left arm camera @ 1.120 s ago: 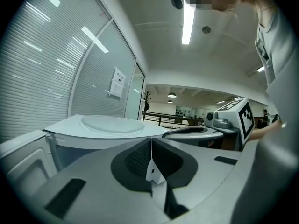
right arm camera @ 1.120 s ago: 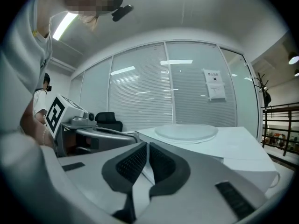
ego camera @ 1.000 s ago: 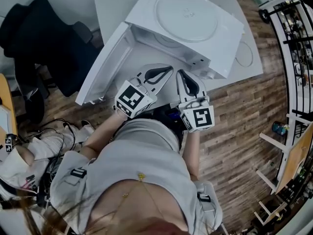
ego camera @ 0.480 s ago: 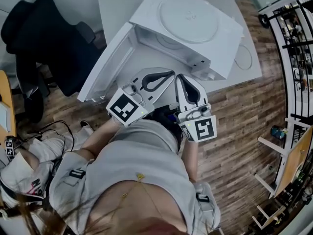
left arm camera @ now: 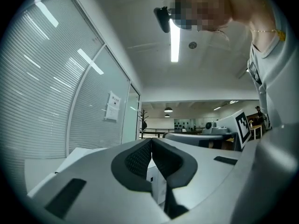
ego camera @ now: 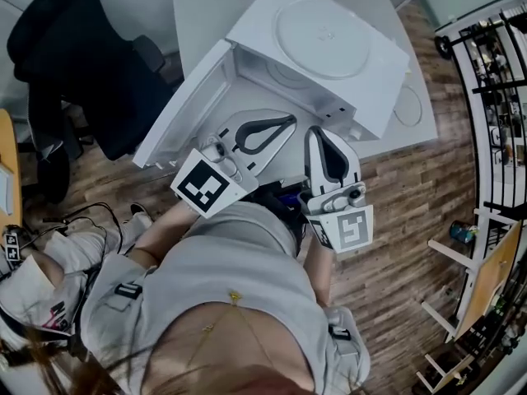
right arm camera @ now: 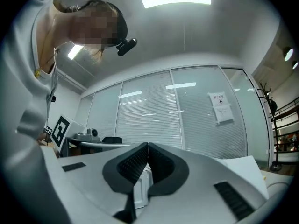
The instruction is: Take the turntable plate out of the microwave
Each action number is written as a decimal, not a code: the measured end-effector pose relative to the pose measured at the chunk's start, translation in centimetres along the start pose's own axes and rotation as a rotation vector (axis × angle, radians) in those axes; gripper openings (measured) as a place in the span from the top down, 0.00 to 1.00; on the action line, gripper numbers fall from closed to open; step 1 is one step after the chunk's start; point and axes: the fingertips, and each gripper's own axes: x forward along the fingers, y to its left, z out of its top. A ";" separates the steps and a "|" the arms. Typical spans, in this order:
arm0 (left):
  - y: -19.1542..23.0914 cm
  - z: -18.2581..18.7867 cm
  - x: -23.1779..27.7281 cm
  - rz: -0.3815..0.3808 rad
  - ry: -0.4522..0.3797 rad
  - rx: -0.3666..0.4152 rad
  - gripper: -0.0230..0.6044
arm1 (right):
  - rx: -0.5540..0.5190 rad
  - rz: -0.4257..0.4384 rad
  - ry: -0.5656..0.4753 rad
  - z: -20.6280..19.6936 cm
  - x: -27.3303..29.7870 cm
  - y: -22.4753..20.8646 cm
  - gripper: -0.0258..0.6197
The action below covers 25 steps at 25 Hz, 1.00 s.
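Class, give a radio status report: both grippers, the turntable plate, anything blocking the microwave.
Left gripper shut, empty; right gripper shut, empty. Turntable plate apparently inside microwave, only a rim arc visible. Door swung open; nothing seen blocking.

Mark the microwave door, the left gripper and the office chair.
microwave door (ego camera: 179,112): head view, middle of the open panel.
left gripper (ego camera: 288,122): head view, shut fingertips.
office chair (ego camera: 78,68): head view, dark upholstery.

Smooth white microwave (ego camera: 380,81), wooden plank floor (ego camera: 403,220), ribbed matt tool pads (left arm camera: 139,161)
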 end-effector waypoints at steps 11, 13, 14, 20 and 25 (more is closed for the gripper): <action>-0.6 -1.3 0.0 -0.025 0.041 -0.024 0.92 | -0.034 0.003 0.083 -1.3 -0.1 0.4 0.93; -0.6 -1.6 -0.1 -0.023 0.046 -0.022 0.92 | -0.038 0.005 0.092 -1.6 -0.1 0.4 0.93; -0.6 -1.7 -0.1 -0.021 0.048 -0.022 0.92 | -0.041 0.006 0.096 -1.7 -0.1 0.4 0.93; -0.4 -1.8 -0.1 -0.015 0.056 -0.020 0.92 | -0.042 0.012 0.103 -1.8 0.1 0.5 0.93; -0.2 -2.0 -0.1 -0.016 0.060 -0.016 0.92 | -0.041 0.008 0.113 -2.1 0.3 0.5 0.93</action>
